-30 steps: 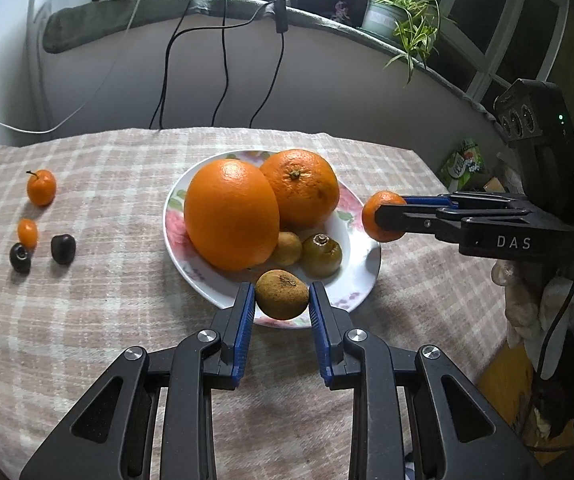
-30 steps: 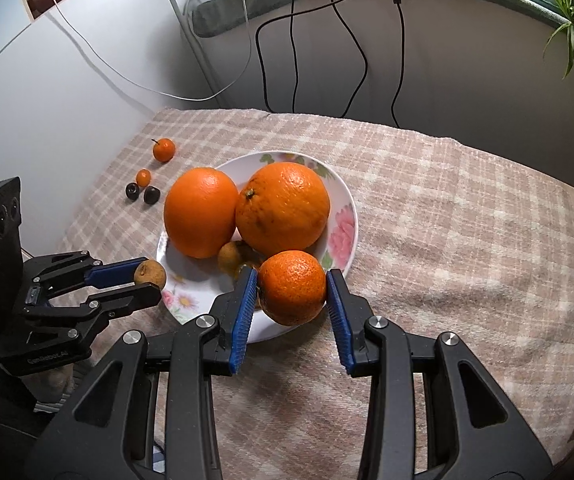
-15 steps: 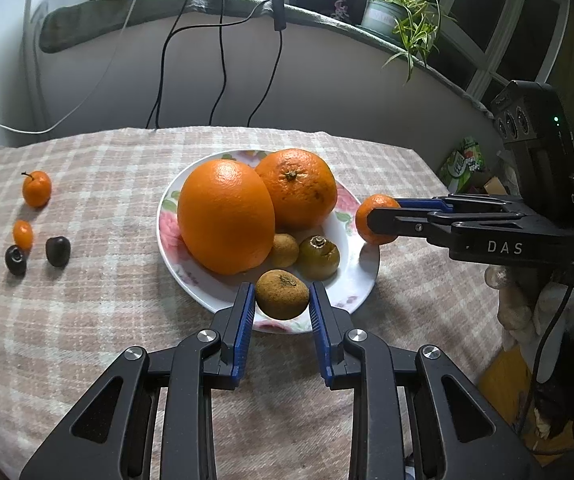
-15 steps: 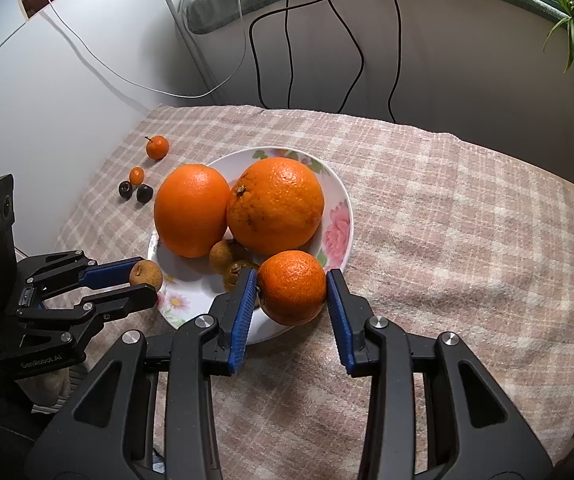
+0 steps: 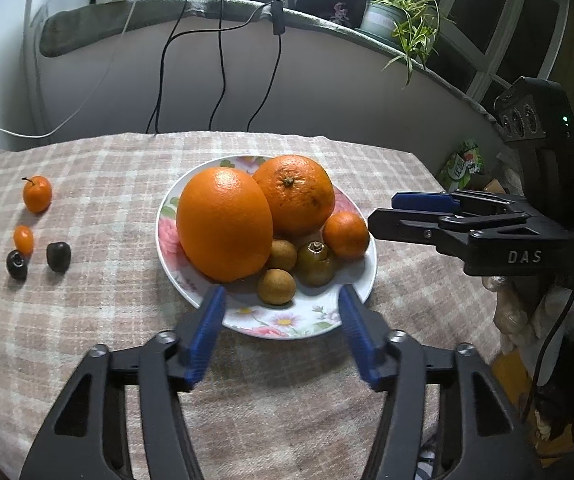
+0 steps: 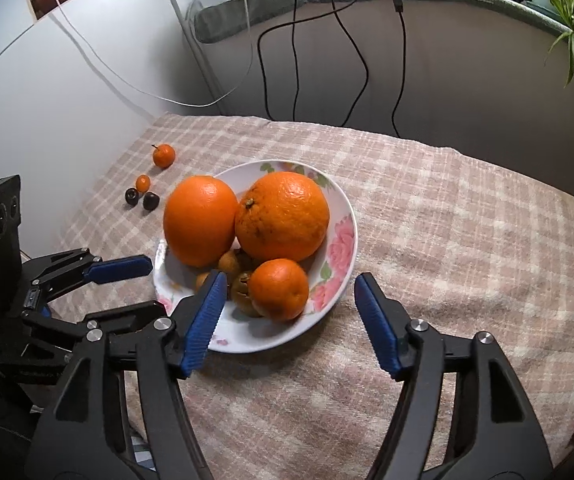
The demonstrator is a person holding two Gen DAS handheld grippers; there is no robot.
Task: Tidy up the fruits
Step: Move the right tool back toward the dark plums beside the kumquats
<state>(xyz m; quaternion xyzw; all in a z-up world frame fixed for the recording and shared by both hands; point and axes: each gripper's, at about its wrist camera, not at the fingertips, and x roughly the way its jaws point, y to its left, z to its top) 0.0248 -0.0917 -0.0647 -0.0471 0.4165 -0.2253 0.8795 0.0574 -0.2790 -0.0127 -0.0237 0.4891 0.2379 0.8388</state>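
Both claws have just been opening and have let go of their fruit since the earlier frames. The left claw (image 5: 281, 308), which a second ago pinched the small brown fruit (image 5: 276, 286), now stands spread, blue pads well clear of it on either side; the fruit lies on the near part of the floral plate (image 5: 287, 326). The right claw (image 6: 289, 294) has likewise parted from the small tangerine (image 6: 279, 289), which now rests inside the plate against the right-hand big orange (image 6: 283, 216), with nothing gripped between the pads.

The plate also holds a second large orange (image 5: 225, 224), another small brown fruit (image 5: 282, 255) and a greenish-brown one with a dark cap (image 5: 315, 264). From the right wrist view these small fruits are mostly hidden behind the tangerine and the left pad of the claw, so only slivers show.

On the checked cloth of the surface (image 5: 107, 320), well apart from the plate to its left, lie a small stemmed orange fruit (image 5: 37, 193), a tiny oval orange one (image 5: 23, 239) and two dark round fruits (image 5: 58, 256); what kind the dark ones are is hard to make out.

The right claw's far finger is partly covered by its near one in the left wrist view, and the hands holding the tools are out of frame.
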